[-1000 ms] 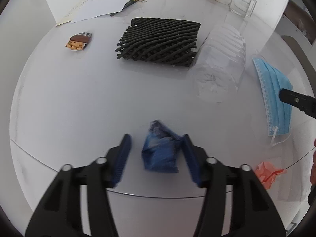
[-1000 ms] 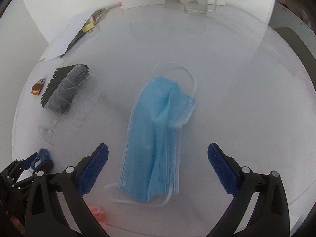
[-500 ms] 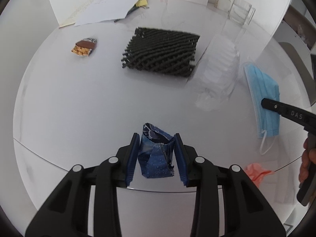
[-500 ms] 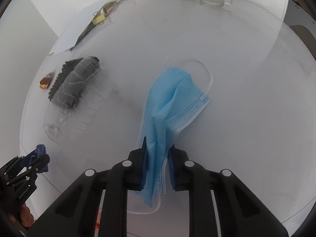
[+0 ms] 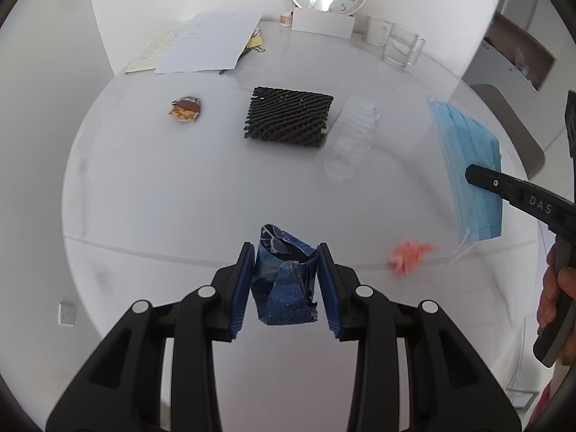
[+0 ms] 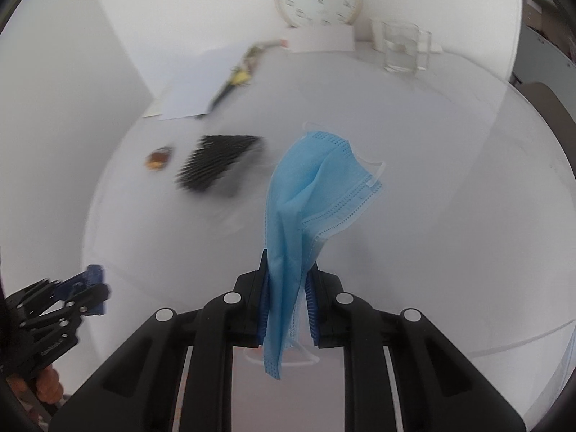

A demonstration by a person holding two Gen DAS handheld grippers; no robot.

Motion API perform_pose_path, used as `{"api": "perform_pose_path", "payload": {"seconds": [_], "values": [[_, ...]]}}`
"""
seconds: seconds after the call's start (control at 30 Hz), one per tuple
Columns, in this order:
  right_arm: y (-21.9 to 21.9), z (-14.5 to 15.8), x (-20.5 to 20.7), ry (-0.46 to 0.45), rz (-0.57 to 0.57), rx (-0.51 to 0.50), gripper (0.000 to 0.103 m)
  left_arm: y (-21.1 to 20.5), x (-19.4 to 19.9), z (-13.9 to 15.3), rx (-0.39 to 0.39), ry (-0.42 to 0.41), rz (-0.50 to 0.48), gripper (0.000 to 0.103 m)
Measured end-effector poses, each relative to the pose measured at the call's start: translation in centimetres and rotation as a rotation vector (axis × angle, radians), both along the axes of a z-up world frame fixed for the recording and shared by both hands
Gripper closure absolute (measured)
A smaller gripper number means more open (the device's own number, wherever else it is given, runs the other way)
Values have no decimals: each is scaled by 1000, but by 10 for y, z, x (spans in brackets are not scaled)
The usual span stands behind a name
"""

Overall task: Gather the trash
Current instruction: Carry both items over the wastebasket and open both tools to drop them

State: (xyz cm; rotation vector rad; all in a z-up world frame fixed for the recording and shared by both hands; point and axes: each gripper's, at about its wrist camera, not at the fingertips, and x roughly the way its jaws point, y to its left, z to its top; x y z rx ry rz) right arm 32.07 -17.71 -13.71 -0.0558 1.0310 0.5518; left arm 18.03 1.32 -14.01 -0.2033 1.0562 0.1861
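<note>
Left gripper (image 5: 284, 284) pinching a crumpled blue wrapper (image 5: 284, 288) above the table (image 5: 162, 187) edge, right gripper (image 6: 287, 306) clamped on a hanging blue mask (image 6: 306, 194); snack packet (image 5: 185, 109), black mesh (image 5: 288, 117), clear tray (image 5: 351, 136) and pink scrap (image 5: 408, 253) lie on the table, and the glass (image 5: 401, 48) at the back looks empty.

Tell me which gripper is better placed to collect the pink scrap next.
Neither is free: the left gripper holds the wrapper, the right the mask. The scrap lies toward the right.
</note>
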Motion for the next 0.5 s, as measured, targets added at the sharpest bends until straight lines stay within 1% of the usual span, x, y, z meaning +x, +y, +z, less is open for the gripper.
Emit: {"api": "perform_pose_path", "payload": {"seconds": [0.1, 0.23, 0.33, 0.5], "values": [[12, 17, -47, -5, 46, 21, 85, 4, -31, 8, 0, 1, -23, 68], [29, 26, -106, 0, 110, 16, 85, 10, -78, 10, 2, 21, -51, 68], [40, 26, -148, 24, 142, 16, 85, 16, -113, 9, -9, 34, -73, 68], [60, 15, -217, 78, 177, 7, 85, 25, -161, 0, -27, 69, -107, 68]]}}
